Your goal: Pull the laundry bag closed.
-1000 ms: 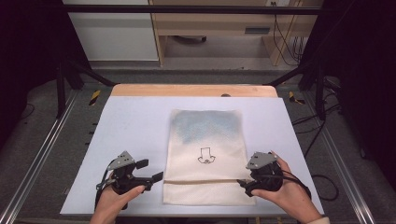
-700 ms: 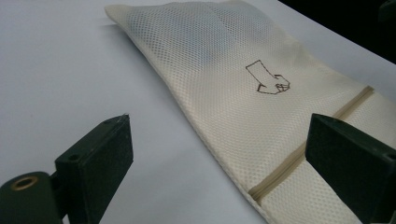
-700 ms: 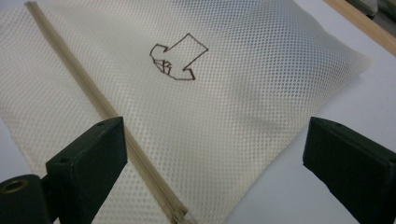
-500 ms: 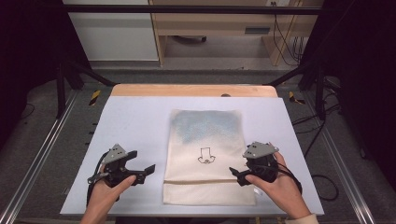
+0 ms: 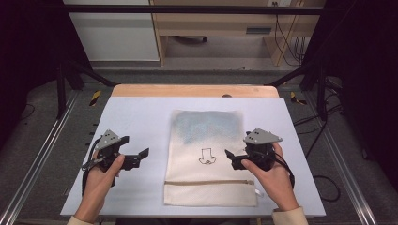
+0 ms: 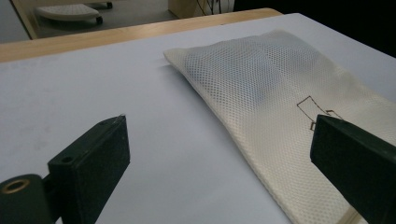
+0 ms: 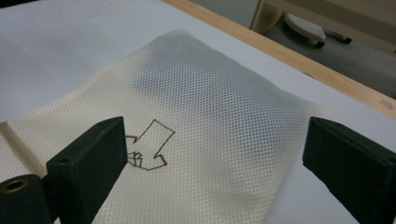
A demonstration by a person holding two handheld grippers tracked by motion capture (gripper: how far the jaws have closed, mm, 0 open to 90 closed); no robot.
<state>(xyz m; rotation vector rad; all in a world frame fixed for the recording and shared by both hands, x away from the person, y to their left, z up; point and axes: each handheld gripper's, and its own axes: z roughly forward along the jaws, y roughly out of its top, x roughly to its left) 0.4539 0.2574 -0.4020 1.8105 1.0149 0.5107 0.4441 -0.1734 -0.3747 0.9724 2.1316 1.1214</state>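
A cream mesh bag (image 5: pixel 206 140) lies flat on the white table (image 5: pixel 136 112). It has a zip (image 5: pixel 209 183) near its front end, a small drawn arrow mark (image 5: pixel 207 156), and something blue-grey inside its far half. My left gripper (image 5: pixel 140 158) hovers left of the bag, jaws wide; they have just been opening, with nothing between them. In the left gripper view the left gripper (image 6: pixel 219 154) looks across bare table at the bag (image 6: pixel 261 79). My right gripper (image 5: pixel 231 159) hangs open over the bag's right side. In the right gripper view the right gripper (image 7: pixel 215 154) frames the mesh (image 7: pixel 210 93) below, apart from it.
A wooden strip (image 5: pixel 195 90) edges the table's far side. Metal frame rails (image 5: pixel 42 154) run along both sides, with cables (image 5: pixel 324 183) on the floor at the right. A low shelf unit (image 5: pixel 220 28) stands beyond the table.
Both grippers have lifted away from the bag's zip end and moved up the table. The left one has drawn off the bag's left edge.
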